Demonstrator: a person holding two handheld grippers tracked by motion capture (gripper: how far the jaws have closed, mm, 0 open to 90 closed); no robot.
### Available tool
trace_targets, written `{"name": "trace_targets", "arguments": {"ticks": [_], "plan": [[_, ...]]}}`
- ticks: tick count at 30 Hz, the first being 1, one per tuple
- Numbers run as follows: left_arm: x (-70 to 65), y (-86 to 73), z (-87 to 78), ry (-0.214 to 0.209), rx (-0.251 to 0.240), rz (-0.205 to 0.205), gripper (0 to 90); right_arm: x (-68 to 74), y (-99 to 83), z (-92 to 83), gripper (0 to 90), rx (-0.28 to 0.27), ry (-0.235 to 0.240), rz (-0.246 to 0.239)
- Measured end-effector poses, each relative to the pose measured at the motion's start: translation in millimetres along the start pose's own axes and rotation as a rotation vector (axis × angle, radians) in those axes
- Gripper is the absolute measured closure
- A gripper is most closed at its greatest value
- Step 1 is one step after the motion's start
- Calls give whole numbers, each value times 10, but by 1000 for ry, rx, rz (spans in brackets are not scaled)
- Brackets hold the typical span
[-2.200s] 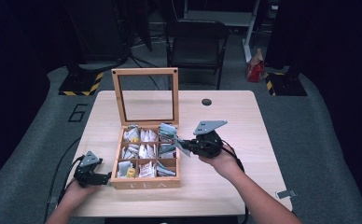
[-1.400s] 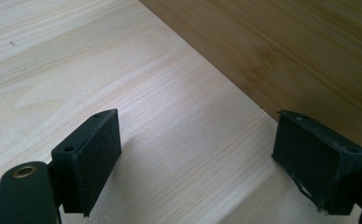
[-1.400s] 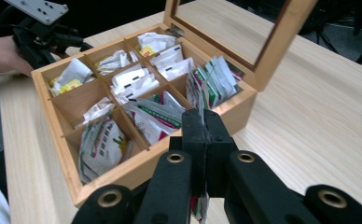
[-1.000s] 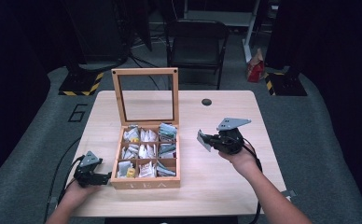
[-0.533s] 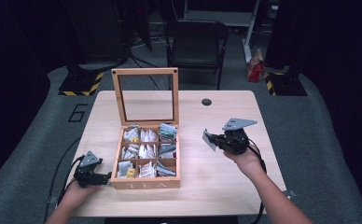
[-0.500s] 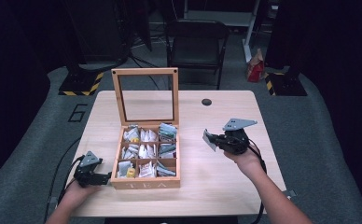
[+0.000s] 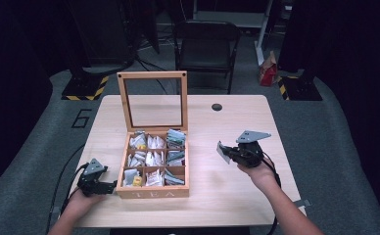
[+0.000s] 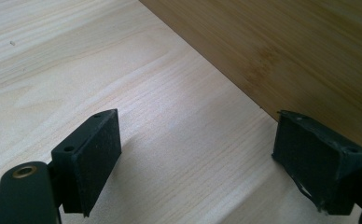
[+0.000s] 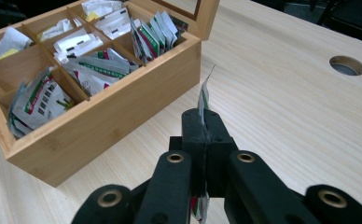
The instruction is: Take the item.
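Looking down from the high view first, I've got the wooden tea box [image 7: 153, 169] near the left-centre of the table [image 7: 227, 196], lid propped upright at its far side, sachets filling its compartments. My right gripper [image 7: 227, 152] hangs over bare table well right of the box, a pale tea bag [image 7: 222, 152] pinched at its tip. My left gripper [image 7: 110, 186] rests low on the table just beside the box's near-left corner. Over to the left gripper view: jaws spread wide, nothing between them but table grain, and the box's side wall [image 8: 286, 51] runs right by the jaw on the right of the picture; whether that jaw touches the wall, I can't tell. Now the right gripper view: jaws clenched tight on the sachet [image 9: 203, 100], which stands edge-on above the pads [image 9: 202, 130] with a corner poking out below. The box [image 9: 104, 112] sits to the left, a cable hole [image 9: 347, 65] off at the far right. My worry: the hold is on a thin paper edge, so a quick swing or a brush against the table could twist the bag loose or crease it. And if the left jaws nudge that wall, I'd expect the box to slide.
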State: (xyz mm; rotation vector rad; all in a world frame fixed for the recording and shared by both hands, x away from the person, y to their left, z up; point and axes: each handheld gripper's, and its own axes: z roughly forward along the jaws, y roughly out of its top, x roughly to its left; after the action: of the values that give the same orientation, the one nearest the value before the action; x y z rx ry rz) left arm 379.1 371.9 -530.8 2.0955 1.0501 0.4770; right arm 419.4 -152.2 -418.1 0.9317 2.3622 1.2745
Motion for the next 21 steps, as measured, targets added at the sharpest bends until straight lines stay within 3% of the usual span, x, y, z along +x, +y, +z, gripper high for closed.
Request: {"name": "trace_targets", "arguments": {"ticks": [21], "plan": [[1, 0, -1, 0, 1, 1, 147, -19, -330, 145, 898, 27, -13, 22]]}}
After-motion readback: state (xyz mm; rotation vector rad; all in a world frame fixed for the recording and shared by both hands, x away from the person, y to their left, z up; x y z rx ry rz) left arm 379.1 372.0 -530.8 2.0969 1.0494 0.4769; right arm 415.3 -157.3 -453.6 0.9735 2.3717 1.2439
